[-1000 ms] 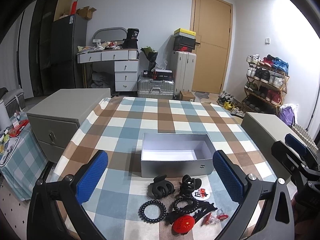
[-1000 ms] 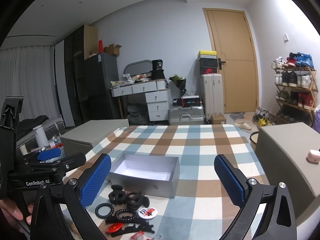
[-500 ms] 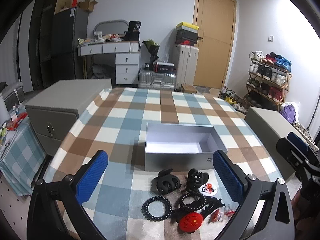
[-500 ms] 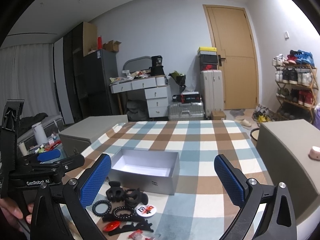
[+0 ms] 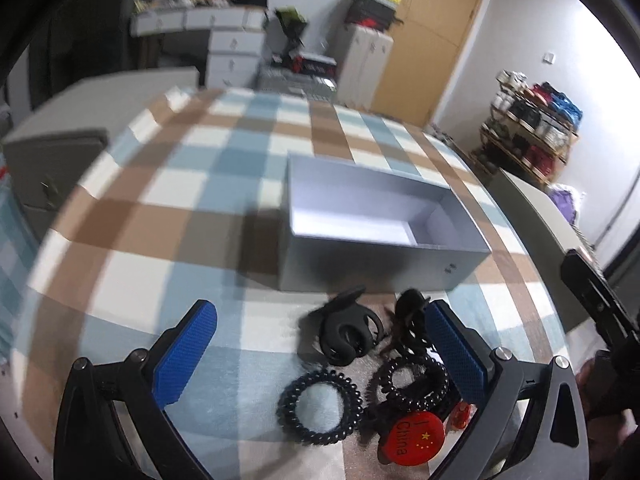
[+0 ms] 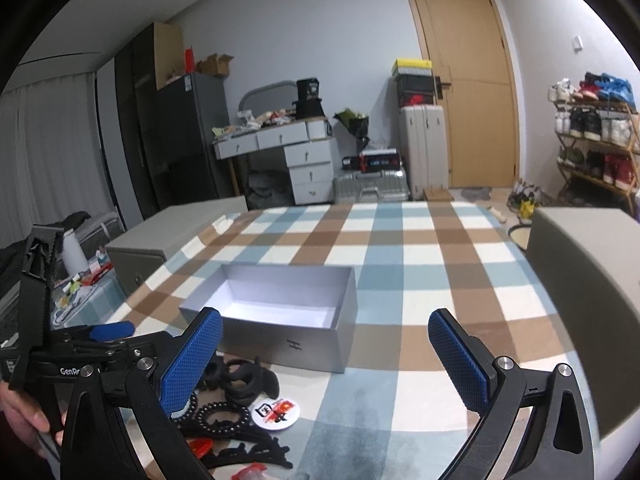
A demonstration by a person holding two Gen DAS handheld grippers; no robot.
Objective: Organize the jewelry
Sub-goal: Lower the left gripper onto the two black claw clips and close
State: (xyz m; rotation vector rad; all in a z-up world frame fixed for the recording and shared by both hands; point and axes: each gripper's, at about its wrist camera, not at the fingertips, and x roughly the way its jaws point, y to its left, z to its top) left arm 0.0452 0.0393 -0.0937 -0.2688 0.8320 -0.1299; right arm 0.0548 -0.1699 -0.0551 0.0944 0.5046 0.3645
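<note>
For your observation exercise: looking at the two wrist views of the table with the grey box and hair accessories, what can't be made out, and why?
- Left wrist view: motion blur smears the hair claw; its shape is unclear.
- Left wrist view: the right finger of the left tongs covers part of the pile.
- Right wrist view: the red clip is cut by the bottom edge.
- Grey box: the near wall hides part of its floor.

Left wrist view smeared by motion blur throughout, second claw clip [image 5: 408, 316] part hidden behind blue pad at lower right, red badge [image 5: 412, 436] partly covered, red clip [image 6: 250, 472] cut off at bottom edge, hand [image 6: 24, 412] cropped at lower left
</note>
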